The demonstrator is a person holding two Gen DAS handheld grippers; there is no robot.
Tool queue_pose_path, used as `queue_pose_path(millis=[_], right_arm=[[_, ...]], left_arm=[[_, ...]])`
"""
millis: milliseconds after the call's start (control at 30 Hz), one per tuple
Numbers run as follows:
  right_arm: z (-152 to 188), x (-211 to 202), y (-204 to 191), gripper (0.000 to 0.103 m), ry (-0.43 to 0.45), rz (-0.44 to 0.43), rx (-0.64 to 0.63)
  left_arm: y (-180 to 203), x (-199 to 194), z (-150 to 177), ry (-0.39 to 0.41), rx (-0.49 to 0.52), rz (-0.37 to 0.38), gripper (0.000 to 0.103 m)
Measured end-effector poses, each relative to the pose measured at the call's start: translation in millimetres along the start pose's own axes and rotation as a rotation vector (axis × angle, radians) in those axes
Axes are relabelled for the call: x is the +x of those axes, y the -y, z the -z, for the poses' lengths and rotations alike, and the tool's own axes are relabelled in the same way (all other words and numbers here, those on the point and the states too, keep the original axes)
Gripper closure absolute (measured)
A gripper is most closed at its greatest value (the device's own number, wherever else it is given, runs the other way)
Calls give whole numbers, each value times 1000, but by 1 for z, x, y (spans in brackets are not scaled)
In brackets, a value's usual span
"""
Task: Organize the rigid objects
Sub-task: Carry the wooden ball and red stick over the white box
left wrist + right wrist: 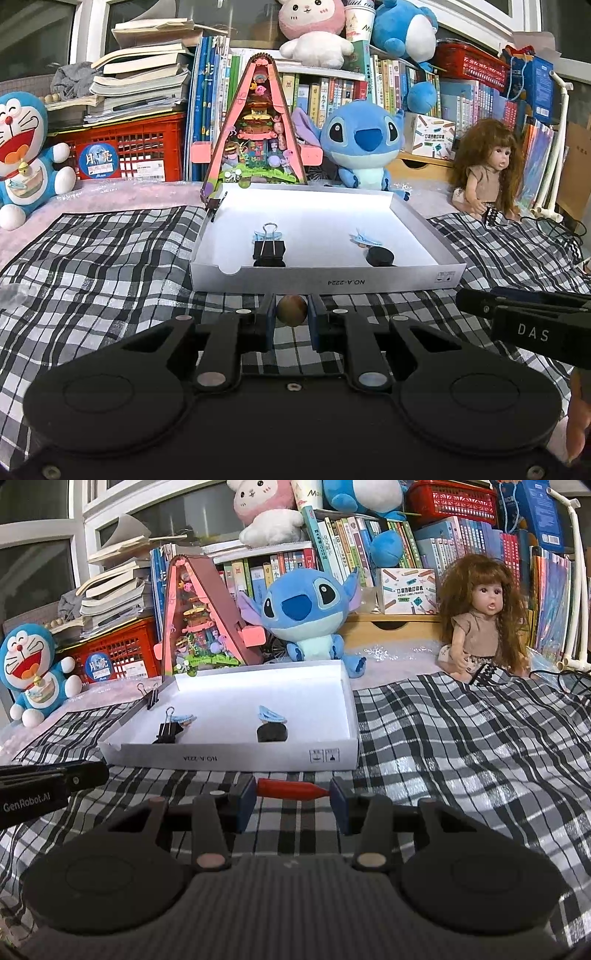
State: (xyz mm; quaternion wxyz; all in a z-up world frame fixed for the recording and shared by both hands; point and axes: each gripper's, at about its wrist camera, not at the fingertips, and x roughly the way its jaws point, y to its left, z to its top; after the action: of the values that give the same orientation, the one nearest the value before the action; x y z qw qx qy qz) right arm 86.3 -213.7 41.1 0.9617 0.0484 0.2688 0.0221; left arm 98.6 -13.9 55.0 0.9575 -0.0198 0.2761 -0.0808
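My left gripper (292,312) is shut on a small brownish ball (291,311), held just in front of the white box lid (325,282). My right gripper (293,792) is shut on a red pen-like piece (291,789) lying crosswise between its pads, also near the white box lid (229,757). Inside the lid sit a black binder clip (269,249), two pale blue hair clips (365,239) and a black round object (380,256). Another binder clip (149,698) grips the lid's far left corner. The right gripper's side shows at the right edge of the left wrist view.
A black-and-white plaid cloth (110,266) covers the surface. Behind the lid stand a pink triangular toy house (255,125), a blue plush (365,140), a doll (476,620), a Doraemon plush (26,155), red crates and rows of books.
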Motion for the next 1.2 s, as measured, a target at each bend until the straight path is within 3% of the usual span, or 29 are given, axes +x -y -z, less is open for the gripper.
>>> queue_pose_path(millis=[433, 700, 967, 1200], right_arm=[[-14, 20, 2, 55, -30, -13, 12], [-46, 40, 8, 55, -60, -29, 31], [-79, 68, 13, 55, -120, -53, 52], [-100, 100, 8, 55, -164, -53, 54]], left_arm=[[-11, 24, -24, -45, -52, 26, 86], [-21, 50, -66, -60, -71, 53, 86], [-35, 88, -97, -132, -144, 129, 86], [-37, 121, -111, -140, -131, 105, 86]])
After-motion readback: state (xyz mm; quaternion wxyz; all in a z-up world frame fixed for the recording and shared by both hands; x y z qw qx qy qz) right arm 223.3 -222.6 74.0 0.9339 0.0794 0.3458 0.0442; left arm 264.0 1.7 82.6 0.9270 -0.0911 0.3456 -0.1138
